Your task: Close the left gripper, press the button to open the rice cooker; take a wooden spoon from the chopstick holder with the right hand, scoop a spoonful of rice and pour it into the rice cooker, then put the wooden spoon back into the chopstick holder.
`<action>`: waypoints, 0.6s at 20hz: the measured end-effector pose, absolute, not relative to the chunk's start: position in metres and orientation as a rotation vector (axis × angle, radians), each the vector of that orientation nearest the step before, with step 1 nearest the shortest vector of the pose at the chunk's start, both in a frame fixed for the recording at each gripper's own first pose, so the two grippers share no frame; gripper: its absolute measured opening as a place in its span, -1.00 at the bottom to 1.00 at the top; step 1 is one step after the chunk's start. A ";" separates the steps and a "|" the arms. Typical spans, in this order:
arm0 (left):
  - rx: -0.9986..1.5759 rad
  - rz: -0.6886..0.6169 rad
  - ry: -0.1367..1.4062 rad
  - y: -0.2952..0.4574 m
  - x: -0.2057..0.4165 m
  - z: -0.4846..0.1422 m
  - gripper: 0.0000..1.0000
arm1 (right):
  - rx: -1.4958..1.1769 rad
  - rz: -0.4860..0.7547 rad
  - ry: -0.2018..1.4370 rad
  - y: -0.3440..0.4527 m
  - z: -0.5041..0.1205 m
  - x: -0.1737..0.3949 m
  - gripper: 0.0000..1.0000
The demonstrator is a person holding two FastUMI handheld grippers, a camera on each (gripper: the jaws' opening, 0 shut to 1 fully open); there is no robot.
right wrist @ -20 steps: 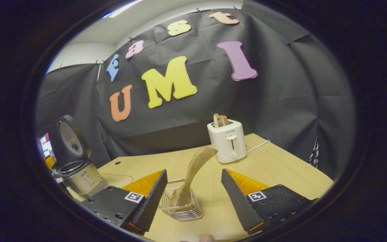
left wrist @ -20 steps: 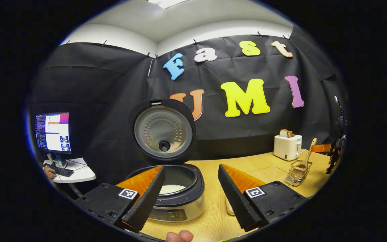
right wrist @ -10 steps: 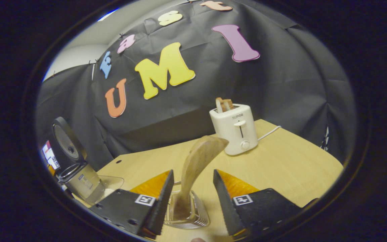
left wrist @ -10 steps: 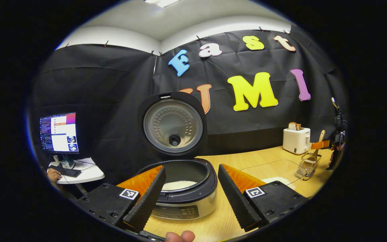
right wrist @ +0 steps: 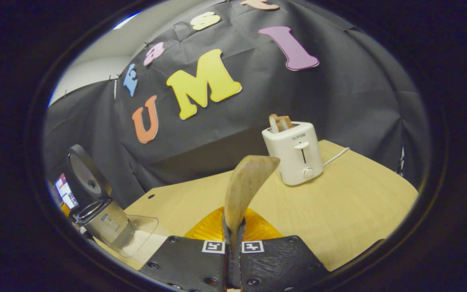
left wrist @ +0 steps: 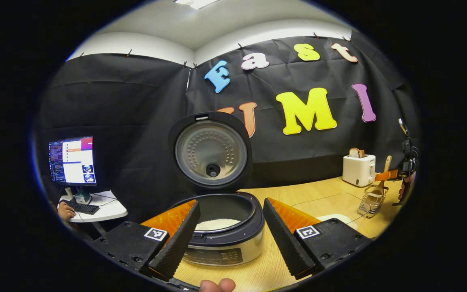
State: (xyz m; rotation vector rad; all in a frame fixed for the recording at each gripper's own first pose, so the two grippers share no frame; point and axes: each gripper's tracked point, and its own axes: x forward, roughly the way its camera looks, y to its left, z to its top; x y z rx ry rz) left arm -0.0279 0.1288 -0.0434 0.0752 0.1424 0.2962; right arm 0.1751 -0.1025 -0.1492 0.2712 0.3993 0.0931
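The right gripper (right wrist: pixel 233 243) is pinching the handle of the wooden spoon (right wrist: pixel 245 186), both fingers pressed flat against the slim stem, while the handle's broad, smooth, rounded end is rising up and slightly rightward ahead of the camera in the right gripper view. In the left gripper view the same spoon (left wrist: pixel 385 167) is standing nearly upright, its bowl still down in the wire chopstick holder (left wrist: pixel 372 199) at the far right of the pale wood-grain table (left wrist: pixel 306 194), so the long axis is running close to vertical and a straight upward lift looks like the way out of the basket. The left gripper (left wrist: pixel 230 235) is hovering with its ribbed fingers spread wide apart, framing the rice cooker (left wrist: pixel 221 235), whose round lid (left wrist: pixel 211 151) is standing open to show a dimpled metal inner face and white rice in the dark pot. A clear shallow dish holding white rice (left wrist: pixel 335 217) is sitting between cooker and holder, so the right hand is plainly the nearer one for scooping; from the spoon, dish and cooker both lie to the left. A glossy white toaster (right wrist: pixel 296 152) with bread in its slots is standing behind the holder.
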 end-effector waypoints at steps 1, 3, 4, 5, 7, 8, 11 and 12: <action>0.065 0.296 0.138 0.128 -0.027 -0.043 0.98 | 0.262 0.090 0.396 -0.100 -0.151 0.173 -0.99; 0.042 0.296 0.123 0.128 -0.026 -0.040 0.97 | 0.257 0.086 0.380 -0.098 -0.142 0.172 -1.00; 0.030 0.296 0.116 0.127 -0.025 -0.040 0.97 | 0.253 0.082 0.364 -0.098 -0.135 0.172 -1.00; 0.021 0.299 0.108 0.127 -0.024 -0.039 0.98 | 0.253 0.080 0.347 -0.097 -0.127 0.171 -1.00; 0.011 0.303 0.100 0.128 -0.022 -0.038 0.98 | 0.243 0.071 0.321 -0.095 -0.109 0.171 -1.00; 0.007 0.300 0.090 0.127 -0.021 -0.037 0.98 | 0.234 0.064 0.301 -0.093 -0.099 0.171 -1.00; -0.013 0.287 0.062 0.128 -0.016 -0.032 0.99 | 0.198 0.059 0.227 -0.075 -0.060 0.164 -1.00; -0.022 0.277 0.058 0.127 -0.015 -0.032 0.98 | 0.184 0.069 0.200 -0.063 -0.045 0.162 -1.00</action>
